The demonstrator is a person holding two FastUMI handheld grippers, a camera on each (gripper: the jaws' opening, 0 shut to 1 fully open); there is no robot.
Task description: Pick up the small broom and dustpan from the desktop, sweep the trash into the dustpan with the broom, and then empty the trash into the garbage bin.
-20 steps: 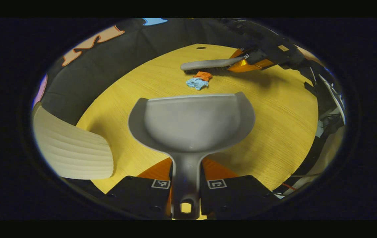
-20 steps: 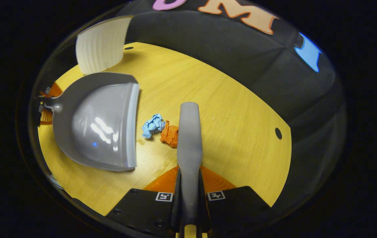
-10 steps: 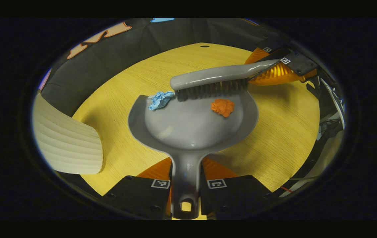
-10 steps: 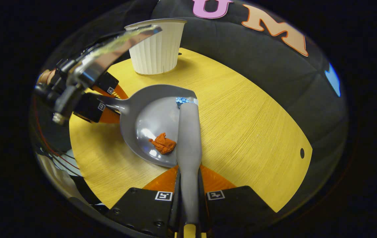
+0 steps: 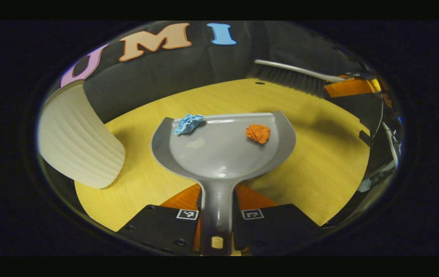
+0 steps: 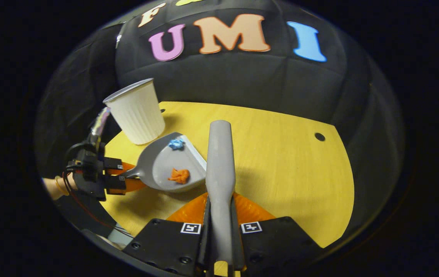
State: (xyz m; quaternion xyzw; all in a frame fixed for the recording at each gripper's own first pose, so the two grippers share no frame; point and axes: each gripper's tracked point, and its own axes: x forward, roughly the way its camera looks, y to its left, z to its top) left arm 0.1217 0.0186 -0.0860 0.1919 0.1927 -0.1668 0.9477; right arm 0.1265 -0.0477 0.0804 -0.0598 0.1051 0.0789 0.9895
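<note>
— Biggest first: yellow desk (image 5: 319, 161), bare apart from the gear. Why so?
— Looks swept already; nothing loose left on the wood.
— White ribbed bin (image 5: 77, 142) (image 6: 136, 111)?
— Upright at the desk's edge, just beside the dustpan's (image 5: 223, 148) (image 6: 173, 169) side wall. Near enough, probably, for a short swing and a tip over the rim.
— Dustpan held how?
— By its handle, clamped between both fingers of the left gripper (image 5: 216, 215) (image 6: 117, 179). Kept roughly level, likely so nothing rolls off the open front lip. Hard to tell whether resting on the desk or just above it.
— Broom (image 6: 220, 161) (image 5: 292, 75)?
— Gripped by the handle in the right gripper (image 6: 221, 231), both fingers pressing on it. Held up and well apart from the pan, bristles off the wood, presumably to clear the way to the bin.
— Smallest bits?
— Orange paper wad (image 5: 258, 133) (image 6: 179, 175) in the pan, fairly safe. Blue paper wad (image 5: 187, 123) (image 6: 176, 144) right at the front lip, on the corner nearer the bin. Risky: could drop with any forward tilt before reaching the rim.
</note>
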